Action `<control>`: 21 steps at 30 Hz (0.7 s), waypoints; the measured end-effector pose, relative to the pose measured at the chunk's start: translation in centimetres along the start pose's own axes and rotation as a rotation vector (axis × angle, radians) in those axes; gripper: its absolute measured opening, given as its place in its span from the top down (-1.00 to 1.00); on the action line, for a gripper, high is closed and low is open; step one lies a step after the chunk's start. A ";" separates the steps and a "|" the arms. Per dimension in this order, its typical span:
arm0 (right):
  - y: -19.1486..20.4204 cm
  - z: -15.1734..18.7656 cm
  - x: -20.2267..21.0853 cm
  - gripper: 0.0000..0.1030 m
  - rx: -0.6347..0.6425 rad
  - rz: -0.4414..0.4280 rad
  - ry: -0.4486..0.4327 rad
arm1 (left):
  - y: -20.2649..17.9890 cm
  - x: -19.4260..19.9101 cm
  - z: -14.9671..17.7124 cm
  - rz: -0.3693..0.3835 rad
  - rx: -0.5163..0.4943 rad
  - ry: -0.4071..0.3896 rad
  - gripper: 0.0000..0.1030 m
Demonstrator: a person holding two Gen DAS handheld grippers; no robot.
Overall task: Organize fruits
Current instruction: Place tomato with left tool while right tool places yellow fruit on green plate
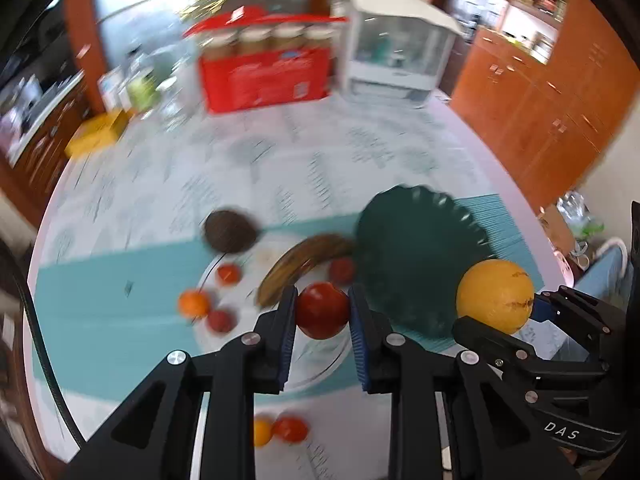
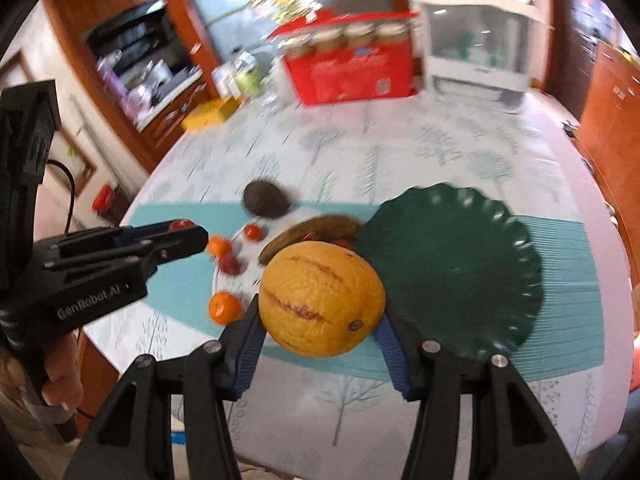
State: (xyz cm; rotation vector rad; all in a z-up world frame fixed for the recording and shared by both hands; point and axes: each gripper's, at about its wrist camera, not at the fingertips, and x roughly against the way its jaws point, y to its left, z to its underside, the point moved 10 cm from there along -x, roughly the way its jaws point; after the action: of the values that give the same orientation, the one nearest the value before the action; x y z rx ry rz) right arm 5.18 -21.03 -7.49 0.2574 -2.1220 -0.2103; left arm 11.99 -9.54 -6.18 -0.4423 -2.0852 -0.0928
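**A:** Start at the fingers. What does each one hold?

**B:** The left gripper point(image 1: 323, 312) is clamped on a red fruit point(image 1: 322, 310), probably a tomato or small apple, its blue pads pressing both sides. The right gripper point(image 2: 320, 320) is closed around a large yellow-orange melon point(image 2: 322, 299) with brownish streaks, which fills the whole gap between the pads. Both fruits appear lifted clear of the table, though blur makes the height hard to judge.

**A:** And where does the fruit need to go?

**B:** My guess is the dark green scalloped plate point(image 2: 480, 264), which is bare. From the right fingers it lies ahead and to the right, just beyond the melon. From the left fingers, the plate point(image 1: 416, 248) is also ahead and right, just past the red fruit.

**A:** So which hand is nearer?

**B:** The right one, I'd say; its melon already overlaps the plate's near-left edge in that view. The left must cross rightward, and the right gripper sits in that path.

**A:** What's left behind?

**B:** On the clear plate point(image 1: 320, 360) beside it: a browned banana point(image 1: 304, 264), long axis running lower-left to upper-right, several small red and orange fruits, and a dark avocado point(image 1: 230, 231) farther back.
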 end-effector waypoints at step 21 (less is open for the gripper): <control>-16.8 1.2 -6.3 -0.04 -0.219 0.342 0.073 | -11.3 -18.0 -2.6 0.087 -0.132 0.251 0.55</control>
State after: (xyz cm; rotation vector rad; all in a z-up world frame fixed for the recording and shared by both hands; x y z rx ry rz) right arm 9.15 -35.51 -17.46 -0.2231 -2.0133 -0.2249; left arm 18.61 -25.65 -18.71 -0.5709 -1.8170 -0.2237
